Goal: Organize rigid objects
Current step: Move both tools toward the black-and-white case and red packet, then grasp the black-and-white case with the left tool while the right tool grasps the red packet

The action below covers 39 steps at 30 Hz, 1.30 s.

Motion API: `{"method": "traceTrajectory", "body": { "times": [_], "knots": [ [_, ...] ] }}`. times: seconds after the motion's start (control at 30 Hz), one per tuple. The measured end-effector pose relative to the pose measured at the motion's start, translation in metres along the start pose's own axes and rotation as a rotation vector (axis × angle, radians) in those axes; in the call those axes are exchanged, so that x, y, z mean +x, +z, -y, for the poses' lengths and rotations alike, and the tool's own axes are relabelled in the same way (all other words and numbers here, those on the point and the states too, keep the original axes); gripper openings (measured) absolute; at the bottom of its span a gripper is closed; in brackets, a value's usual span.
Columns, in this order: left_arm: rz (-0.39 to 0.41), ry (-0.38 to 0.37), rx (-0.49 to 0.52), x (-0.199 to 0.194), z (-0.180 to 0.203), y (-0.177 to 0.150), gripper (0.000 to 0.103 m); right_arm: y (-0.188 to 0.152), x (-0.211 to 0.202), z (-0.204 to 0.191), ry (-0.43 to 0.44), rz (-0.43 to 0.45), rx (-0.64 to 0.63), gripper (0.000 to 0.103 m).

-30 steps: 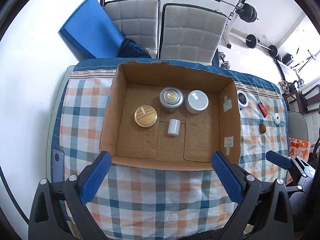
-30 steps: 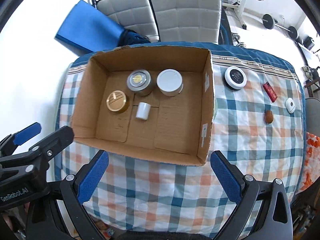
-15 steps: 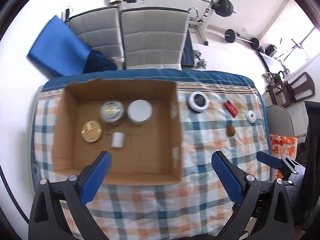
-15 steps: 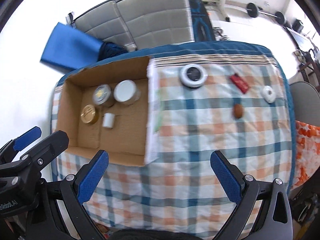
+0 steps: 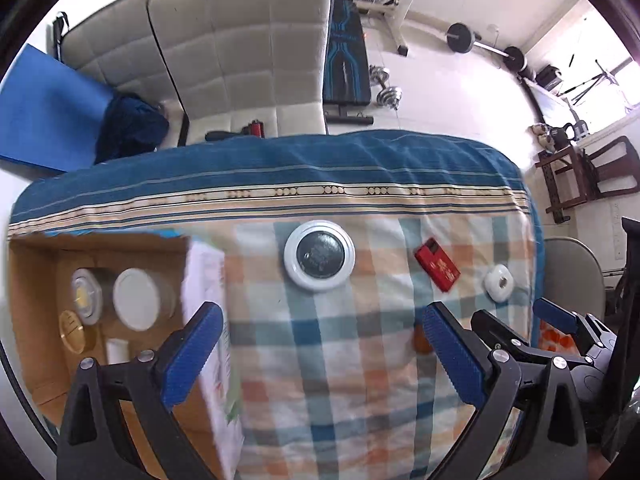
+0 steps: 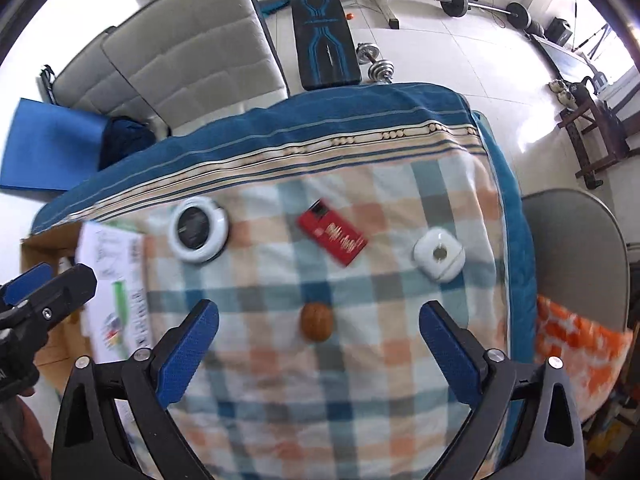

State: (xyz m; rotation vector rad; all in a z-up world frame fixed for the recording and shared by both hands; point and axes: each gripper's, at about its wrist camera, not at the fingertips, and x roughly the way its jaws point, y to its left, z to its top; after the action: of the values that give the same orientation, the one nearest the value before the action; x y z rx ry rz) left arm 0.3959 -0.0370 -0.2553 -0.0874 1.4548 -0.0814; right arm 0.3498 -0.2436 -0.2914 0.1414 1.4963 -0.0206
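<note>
A cardboard box [image 5: 202, 280] sits at the left of the checked tablecloth and holds a white-lidded jar [image 5: 136, 304], a silver tin [image 5: 86, 296], a gold tin [image 5: 72, 330] and a small white cylinder [image 5: 117, 350]. On the cloth lie a round white-rimmed black disc [image 5: 319, 255] [image 6: 198, 229], a red card-like box [image 5: 437, 270] [image 6: 332, 232], a white rounded case [image 5: 499, 282] [image 6: 439, 255] and a brown nut-like object [image 6: 317, 322]. My left gripper [image 5: 322, 354] is open above the cloth, right of the cardboard box. My right gripper [image 6: 319, 354] is open just in front of the brown object.
Two grey padded chairs [image 5: 240, 52] stand beyond the table's far edge, with a blue mat [image 5: 44, 120] at the left. A weight bench and dumbbells [image 6: 324, 44] are on the floor behind. A grey chair with an orange patterned cloth [image 6: 576, 332] is at the right.
Both grippers have swept to the right and closer to the table, away from the box toward the loose objects. Both stay open and empty.
</note>
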Motion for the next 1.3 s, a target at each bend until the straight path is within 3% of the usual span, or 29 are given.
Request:
{"method": "traceTrajectory", "body": {
  "times": [0.13, 0.3, 0.37, 0.63, 0.7, 0.73, 0.77, 0.93, 1.0, 1.1, 1.17, 1.2, 1.3],
  "knots": [
    [-0.067, 0.042, 0.009, 0.046, 0.004, 0.021, 0.102, 0.028, 0.052, 0.006, -0.007, -0.075, -0.018, 0.084],
    [-0.162, 0.095, 0.038, 0.096, 0.009, 0.036, 0.097, 0.044, 0.105, 0.005, 0.007, -0.156, -0.054, 0.081],
    [-0.192, 0.099, 0.035, 0.109, 0.008, 0.040, 0.097, 0.046, 0.120, 0.008, -0.017, -0.181, -0.042, 0.062],
    [-0.328, 0.088, 0.005, 0.155, 0.001, 0.044, 0.097, 0.045, 0.121, 0.047, 0.068, -0.199, 0.278, 0.062],
    [-0.315, 0.101, 0.008, 0.160, 0.003, 0.045, 0.094, 0.047, 0.124, 0.050, 0.074, -0.213, 0.277, 0.063],
    [-0.300, 0.108, 0.008, 0.161, 0.003, 0.045, 0.076, 0.049, 0.124, 0.053, 0.074, -0.219, 0.269, 0.063],
    [-0.294, 0.111, 0.009, 0.162, 0.004, 0.046, 0.074, 0.050, 0.124, 0.053, 0.072, -0.222, 0.251, 0.063],
    [-0.258, 0.093, 0.054, 0.155, 0.018, 0.038, 0.073, 0.060, 0.128, 0.047, 0.066, -0.232, 0.171, 0.062],
    [-0.260, 0.083, 0.069, 0.155, 0.025, 0.034, 0.074, 0.066, 0.125, 0.043, 0.065, -0.224, 0.182, 0.056],
    [-0.277, 0.099, 0.090, 0.161, 0.034, 0.034, 0.074, 0.062, 0.124, 0.049, 0.121, -0.252, 0.256, 0.046],
    [-0.278, 0.105, 0.090, 0.163, 0.035, 0.033, 0.074, 0.060, 0.124, 0.051, 0.171, -0.279, 0.259, 0.046],
    [-0.279, 0.106, 0.090, 0.163, 0.036, 0.033, 0.074, 0.060, 0.121, 0.049, 0.146, -0.268, 0.235, 0.047],
    [-0.273, 0.108, 0.094, 0.165, 0.036, 0.031, 0.074, 0.059, 0.112, 0.043, 0.057, -0.204, 0.167, 0.068]
  ]
}}
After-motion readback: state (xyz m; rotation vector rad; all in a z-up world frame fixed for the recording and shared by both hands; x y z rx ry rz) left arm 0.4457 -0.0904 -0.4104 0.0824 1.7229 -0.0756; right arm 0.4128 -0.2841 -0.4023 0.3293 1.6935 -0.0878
